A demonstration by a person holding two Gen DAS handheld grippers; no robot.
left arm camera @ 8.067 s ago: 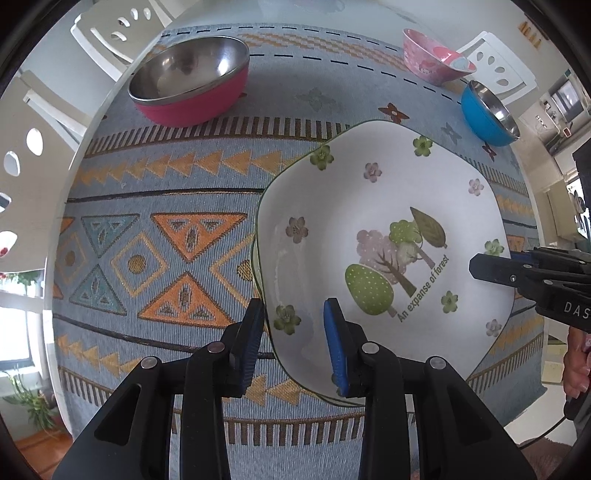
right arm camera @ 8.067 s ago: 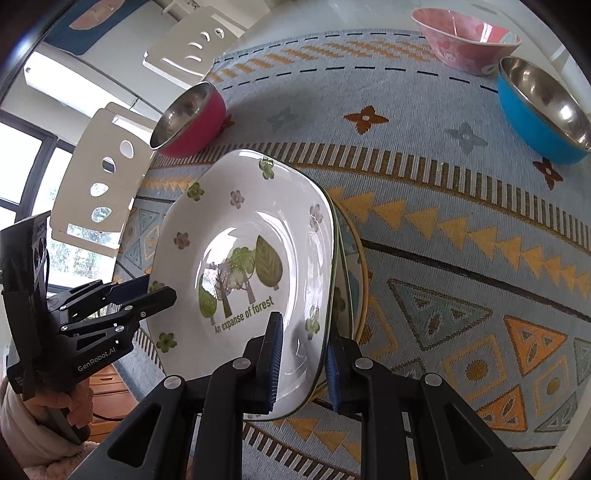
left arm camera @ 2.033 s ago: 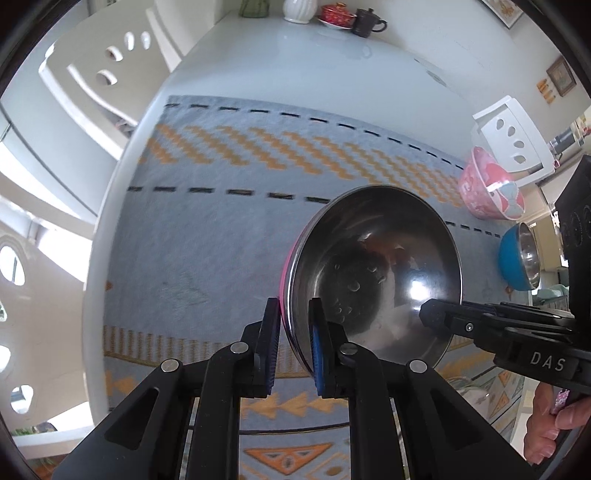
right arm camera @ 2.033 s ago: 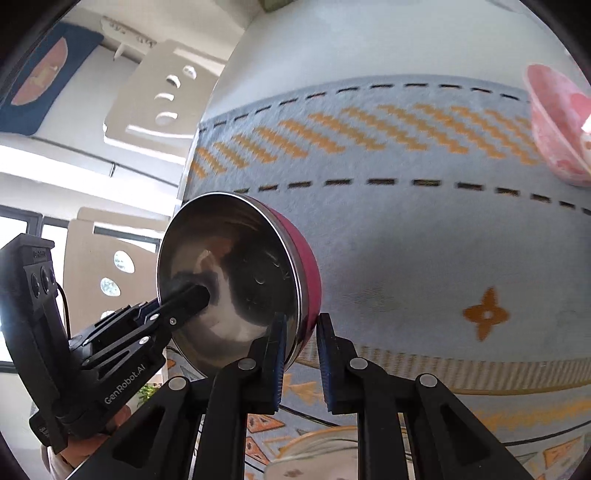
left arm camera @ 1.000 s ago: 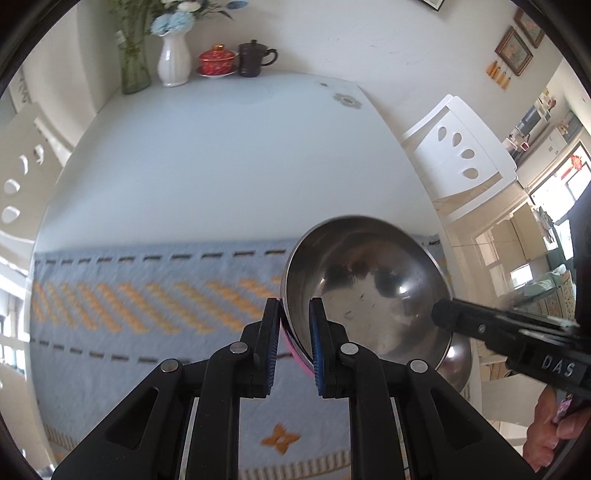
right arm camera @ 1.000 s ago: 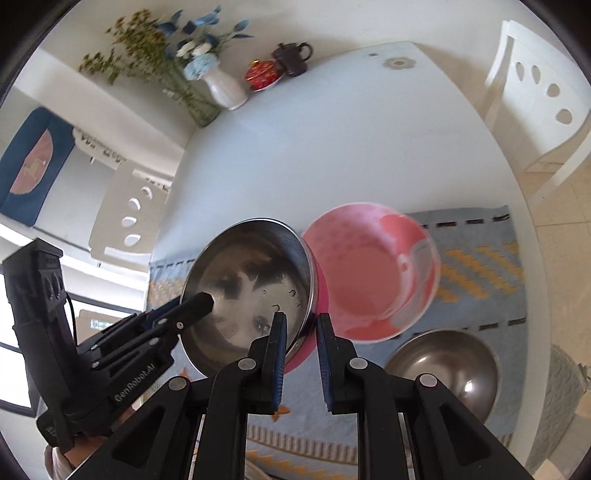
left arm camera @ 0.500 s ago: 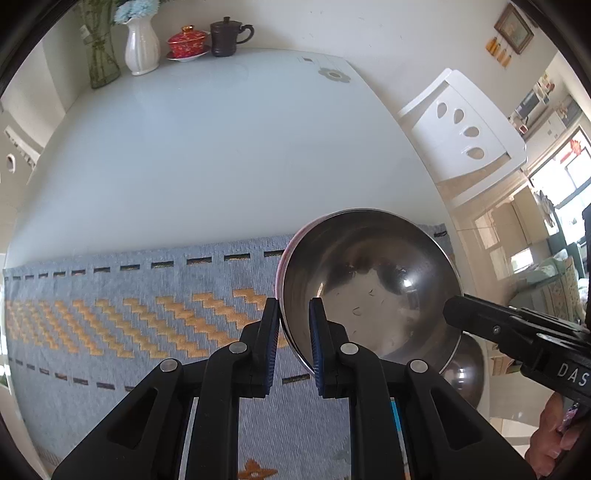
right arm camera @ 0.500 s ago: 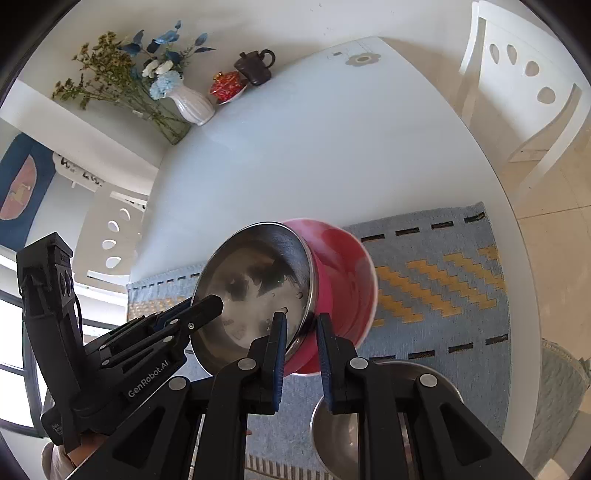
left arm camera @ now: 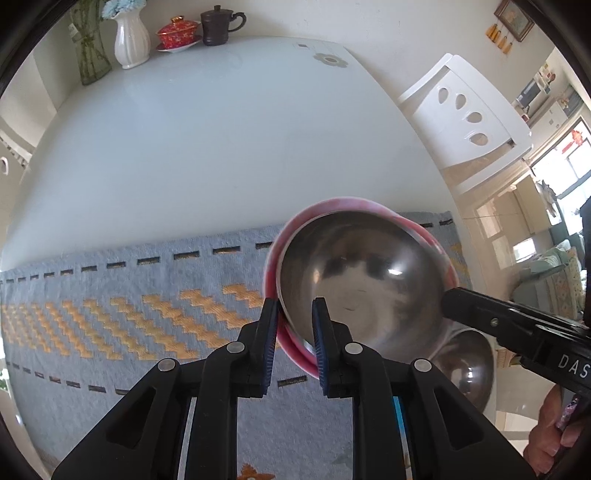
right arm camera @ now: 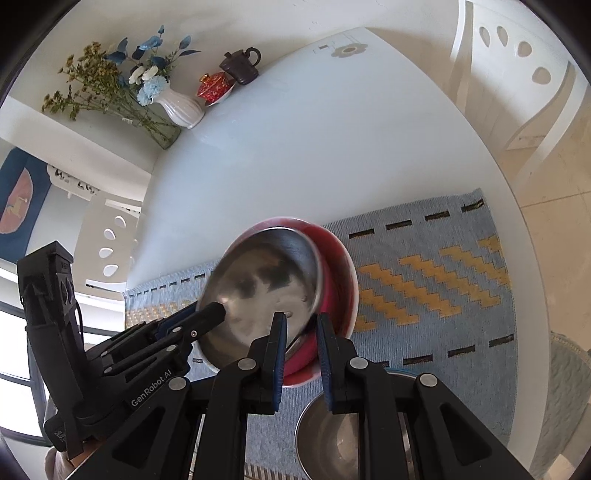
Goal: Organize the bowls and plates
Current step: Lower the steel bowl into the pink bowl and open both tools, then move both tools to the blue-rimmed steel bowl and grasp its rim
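Note:
Both grippers hold the steel bowl with the red outside [left arm camera: 362,273] by opposite rims. It sits inside the pink ceramic bowl [left arm camera: 271,273] on the blue patterned mat. My left gripper [left arm camera: 293,325] is shut on its near rim. My right gripper [right arm camera: 301,332] is shut on the opposite rim; the steel bowl [right arm camera: 266,291] and the pink bowl [right arm camera: 340,273] show there too. The blue-sided steel bowl [right arm camera: 332,439] stands just in front of my right gripper, also in the left wrist view [left arm camera: 465,369].
The mat [left arm camera: 110,295] covers the near part of a white round table [left arm camera: 203,147]. A vase [left arm camera: 131,38], a red lidded cup [left arm camera: 179,33] and a dark teapot [left arm camera: 219,26] stand at the far edge. A white chair [left arm camera: 469,114] is at the right.
The steel bowl has come down from above the table into the pink bowl, with both grippers still shut on its rim. Before that the grippers carried it from the mat's left side.

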